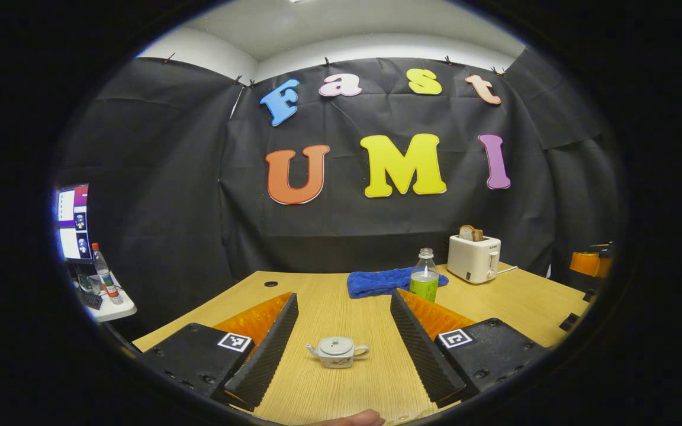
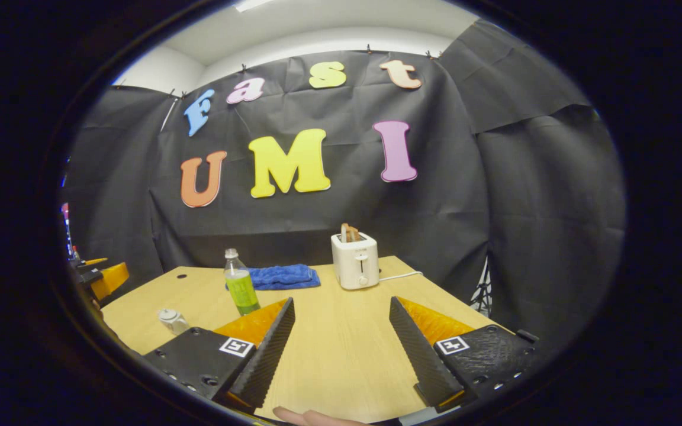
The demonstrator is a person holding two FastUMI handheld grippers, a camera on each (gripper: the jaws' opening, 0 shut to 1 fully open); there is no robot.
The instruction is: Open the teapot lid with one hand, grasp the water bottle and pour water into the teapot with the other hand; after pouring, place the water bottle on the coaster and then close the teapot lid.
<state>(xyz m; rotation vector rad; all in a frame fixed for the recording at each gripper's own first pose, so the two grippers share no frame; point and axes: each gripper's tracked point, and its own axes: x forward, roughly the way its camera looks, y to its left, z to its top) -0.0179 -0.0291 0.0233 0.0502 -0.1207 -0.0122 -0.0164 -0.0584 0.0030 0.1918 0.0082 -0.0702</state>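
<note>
A small white teapot (image 1: 337,352) with its lid on stands on the wooden table (image 1: 329,390). It shows in the gap between the fingers of my left gripper (image 1: 343,294), which is open and touches nothing. The water bottle (image 1: 424,278), with a green label and a clear top, stands upright farther back to the right, at the edge of a blue cloth (image 1: 379,281). In the right gripper view, my right gripper (image 2: 341,300) is open over bare table. There the bottle (image 2: 240,284) is ahead to the left and the teapot (image 2: 173,320) farther left.
A white toaster (image 1: 474,257) holding bread stands at the back right, its cord trailing to the right. The blue cloth (image 2: 285,276) lies beside the toaster (image 2: 354,259). A side table (image 1: 110,307) at the far left carries a monitor and another bottle. The other gripper (image 2: 101,275) shows at the left edge.
</note>
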